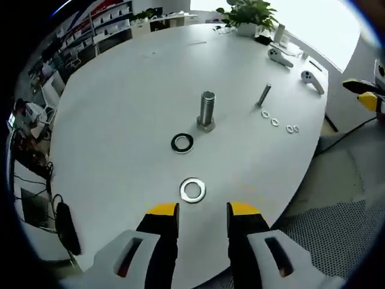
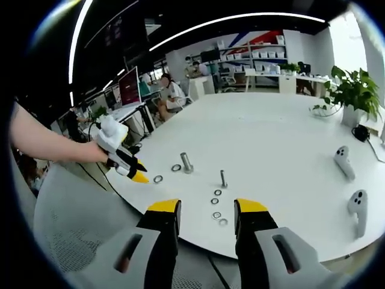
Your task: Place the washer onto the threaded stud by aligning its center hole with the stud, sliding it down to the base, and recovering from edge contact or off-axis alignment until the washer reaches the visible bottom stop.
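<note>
Two washers lay flat on the counter (image 1: 120, 108) ahead of my left tool (image 1: 203, 212), which gaped empty: a silver washer (image 1: 192, 189) nearest, a dark washer (image 1: 182, 143) just beside the upright threaded stud (image 1: 206, 111). Thin, stiff and slick, the silver one wanted an edge pinch. My right tool (image 2: 207, 209) was open, empty.

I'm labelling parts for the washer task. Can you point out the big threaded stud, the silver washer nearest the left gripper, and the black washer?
threaded stud (image 1: 207, 107), left gripper view, threaded shaft.
silver washer (image 1: 192, 190), left gripper view, flat ring face.
black washer (image 1: 182, 143), left gripper view, dark ring.
</note>
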A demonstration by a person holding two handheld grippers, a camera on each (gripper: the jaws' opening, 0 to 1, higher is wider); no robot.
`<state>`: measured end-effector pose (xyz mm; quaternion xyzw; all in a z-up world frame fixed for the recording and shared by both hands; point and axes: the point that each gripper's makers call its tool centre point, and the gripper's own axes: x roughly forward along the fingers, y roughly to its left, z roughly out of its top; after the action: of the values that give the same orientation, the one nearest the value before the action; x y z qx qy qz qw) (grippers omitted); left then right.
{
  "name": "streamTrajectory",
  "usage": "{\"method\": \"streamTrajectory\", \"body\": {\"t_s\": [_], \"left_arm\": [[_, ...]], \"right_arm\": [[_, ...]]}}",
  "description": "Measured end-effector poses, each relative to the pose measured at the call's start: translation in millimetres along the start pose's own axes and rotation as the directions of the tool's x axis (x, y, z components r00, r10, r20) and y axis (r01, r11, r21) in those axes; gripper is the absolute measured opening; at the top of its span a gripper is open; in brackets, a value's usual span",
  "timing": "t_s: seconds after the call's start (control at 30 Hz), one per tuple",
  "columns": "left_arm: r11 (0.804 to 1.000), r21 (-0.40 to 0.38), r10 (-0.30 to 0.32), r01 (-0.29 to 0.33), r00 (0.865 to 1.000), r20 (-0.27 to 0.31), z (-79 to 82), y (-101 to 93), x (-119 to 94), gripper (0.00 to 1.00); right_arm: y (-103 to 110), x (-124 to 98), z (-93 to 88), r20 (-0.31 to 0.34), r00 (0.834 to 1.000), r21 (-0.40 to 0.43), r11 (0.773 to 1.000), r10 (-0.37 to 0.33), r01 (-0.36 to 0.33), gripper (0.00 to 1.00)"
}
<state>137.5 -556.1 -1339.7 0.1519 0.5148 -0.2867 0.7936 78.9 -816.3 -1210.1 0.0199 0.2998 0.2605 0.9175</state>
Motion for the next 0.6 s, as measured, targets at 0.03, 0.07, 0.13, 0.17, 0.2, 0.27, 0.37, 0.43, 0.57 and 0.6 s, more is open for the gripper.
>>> {"method": "streamTrajectory", "body": {"t_s": [0.03, 0.07, 0.13, 0.17, 0.2, 0.27, 0.37, 0.43, 0.57, 0.6], "left_arm": [[1.000, -0.006, -0.009, 0.009, 0.999, -0.031, -1.8, -0.5, 5.2, 0.28], [1.000, 0.006, -0.005, 0.005, 0.999, -0.042, -0.9, 0.6, 8.8, 0.28], [0.999, 0.041, 0.013, -0.010, 0.997, -0.072, -0.5, 6.1, 15.9, 0.29], [0.999, 0.039, 0.015, -0.012, 0.996, -0.086, -0.5, 7.7, 19.5, 0.29], [0.999, 0.031, 0.015, -0.012, 0.995, -0.099, -1.4, 9.1, 21.2, 0.30], [0.999, 0.033, 0.013, -0.009, 0.994, -0.107, -0.2, 10.6, 24.7, 0.30], [0.999, 0.044, 0.005, 0.001, 0.992, -0.124, 0.2, 9.5, 28.5, 0.30], [0.998, 0.067, 0.005, 0.005, 0.990, -0.142, -1.1, 9.6, 32.5, 0.30], [0.996, 0.088, 0.014, -0.001, 0.989, -0.148, 1.5, 11.5, 35.7, 0.28], [0.996, 0.086, 0.014, -0.001, 0.989, -0.149, 2.8, 12.0, 36.5, 0.28]], "right_arm": [[-0.1, 0.0, -0.2, -0.001, 1.000, -0.001, 1.000, 0.000, 0.000, 0.37], [-0.2, -0.1, -0.1, 0.000, 1.000, 0.000, 1.000, -0.001, 0.001, 0.37], [-1.3, -0.4, 0.4, 0.004, 1.000, 0.008, 1.000, -0.006, 0.006, 0.37], [-2.3, -0.6, 0.2, 0.004, 1.000, 0.012, 1.000, -0.010, 0.010, 0.37], [-2.7, -0.6, -0.1, 0.004, 1.000, 0.016, 1.000, -0.011, 0.011, 0.37], [-3.3, -0.5, -0.5, 0.001, 1.000, 0.015, 1.000, -0.014, 0.014, 0.37], [-2.8, -0.1, -0.3, 0.000, 1.000, 0.013, 1.000, -0.012, 0.012, 0.36], [-2.6, 0.0, -0.6, -0.002, 1.000, 0.013, 1.000, -0.011, 0.011, 0.36], [-4.4, 0.1, -1.2, -0.005, 1.000, 0.019, 1.000, -0.016, 0.016, 0.35], [-4.9, 0.1, -1.0, -0.003, 1.000, 0.024, 1.000, -0.018, 0.018, 0.35]]}}
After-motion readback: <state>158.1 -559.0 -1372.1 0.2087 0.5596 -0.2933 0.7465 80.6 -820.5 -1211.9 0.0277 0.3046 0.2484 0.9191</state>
